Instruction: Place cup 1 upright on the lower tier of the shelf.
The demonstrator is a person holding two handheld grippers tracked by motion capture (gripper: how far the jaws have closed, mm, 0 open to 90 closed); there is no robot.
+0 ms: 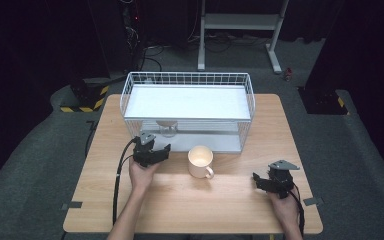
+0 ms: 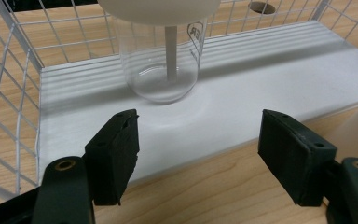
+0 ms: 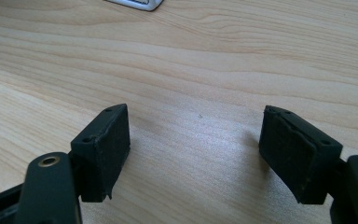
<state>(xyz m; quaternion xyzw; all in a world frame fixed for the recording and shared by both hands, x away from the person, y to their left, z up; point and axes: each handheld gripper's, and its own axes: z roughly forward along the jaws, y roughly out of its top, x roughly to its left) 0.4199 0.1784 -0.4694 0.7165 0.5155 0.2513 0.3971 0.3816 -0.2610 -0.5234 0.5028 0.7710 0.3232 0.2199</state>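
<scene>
A clear glass (image 2: 161,65) stands upright on the white lower shelf (image 2: 270,79) of a wire rack (image 1: 187,80); in the high view the glass (image 1: 168,129) sits under the rack's upper tray. My left gripper (image 2: 198,123) is open a short way in front of the glass, with nothing between its pads. In the high view the left gripper (image 1: 154,149) hovers at the rack's front edge. A cream mug (image 1: 200,161) stands on the table just right of it. My right gripper (image 1: 266,179) rests low over bare wood at the right, and the right gripper (image 3: 196,116) is open and holds nothing.
The wooden table (image 1: 230,210) carries the rack at its back half. The rack's wire side wall (image 2: 9,93) rises to the left of the glass. A cable (image 1: 117,175) trails from the left gripper toward the front edge. Dark floor and a metal stand (image 1: 240,22) lie beyond.
</scene>
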